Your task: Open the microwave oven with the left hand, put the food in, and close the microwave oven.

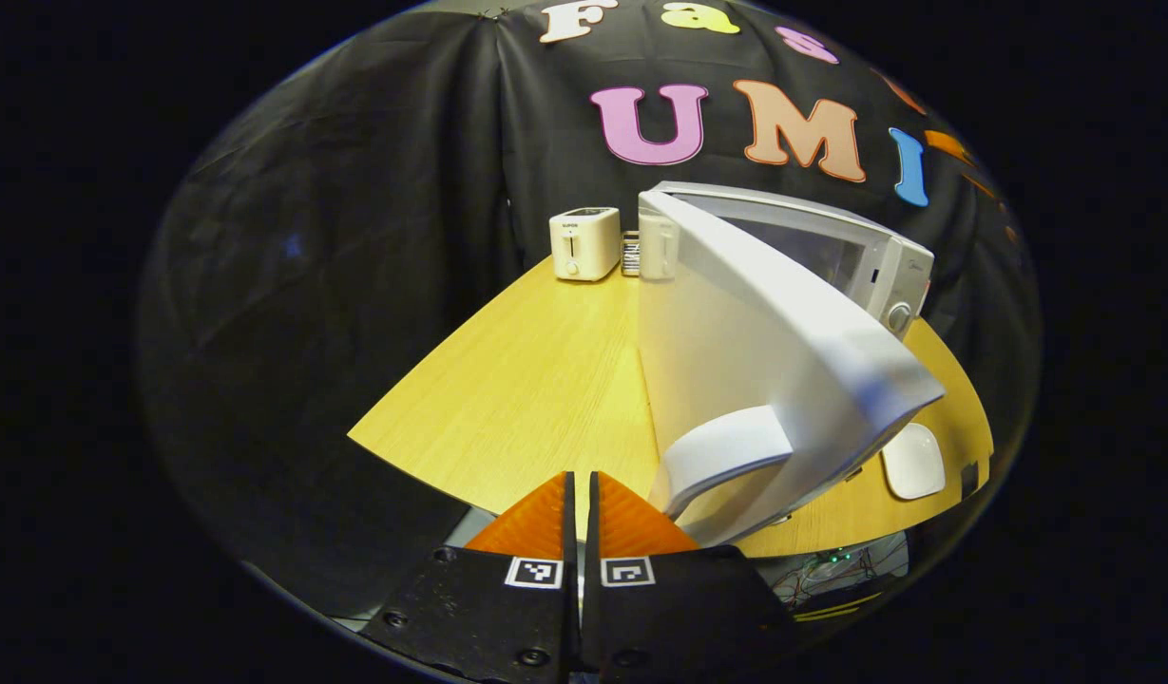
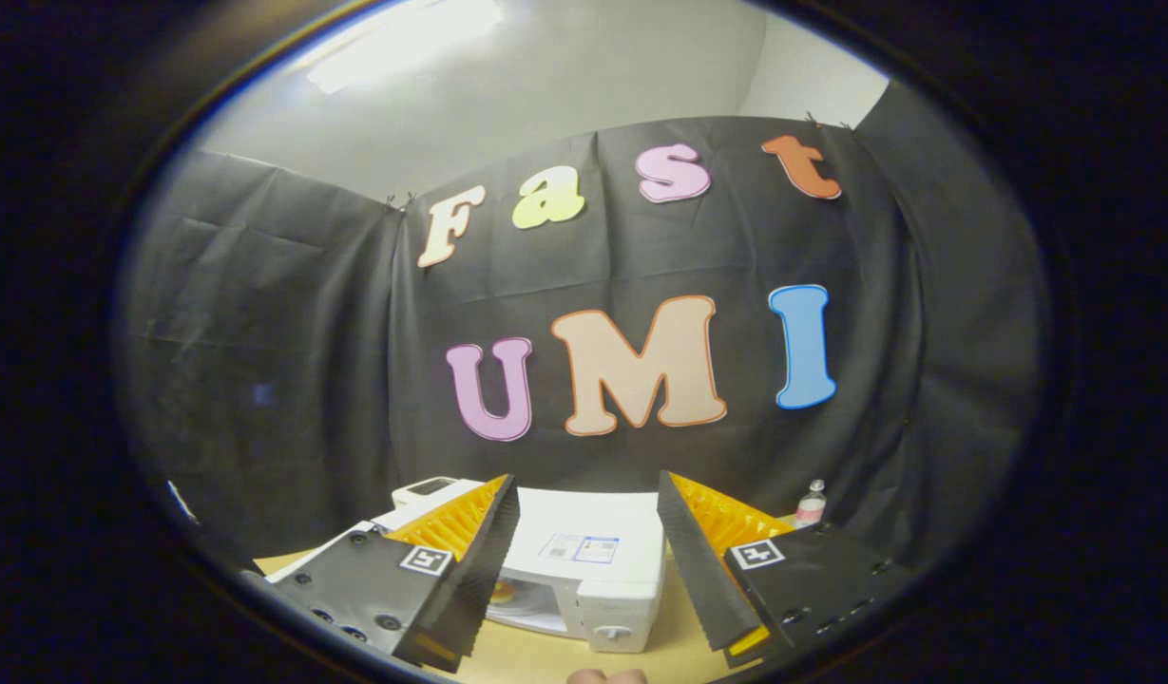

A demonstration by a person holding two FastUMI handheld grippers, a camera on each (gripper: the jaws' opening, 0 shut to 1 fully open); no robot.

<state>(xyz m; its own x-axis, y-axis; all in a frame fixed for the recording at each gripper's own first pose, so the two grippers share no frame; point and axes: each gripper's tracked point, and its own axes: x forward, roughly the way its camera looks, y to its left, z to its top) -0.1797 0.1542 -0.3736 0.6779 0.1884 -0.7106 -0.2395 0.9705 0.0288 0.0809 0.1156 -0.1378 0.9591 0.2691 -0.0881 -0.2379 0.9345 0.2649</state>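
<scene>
Toaster point(image 1: 584, 243) beside microwave door point(image 1: 736, 342)

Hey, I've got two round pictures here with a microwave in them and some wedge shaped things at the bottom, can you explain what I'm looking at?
There is no robot arm. A person holds a pair of handheld tongs in each hand, and a small fisheye camera rides on each, looking forward along its two fingers. That makes the pictures round and bent.

The left gripper view looks across a wooden table. The left tongs are shut and hold nothing. Ahead, the microwave stands with its door swung open, handle near the tongs. Behind are a white toaster and, at the right, a white dish.

The right gripper view sits higher, looking down at the microwave's top between the open right tongs, which hold nothing. A small bottle stands to the right.
</scene>
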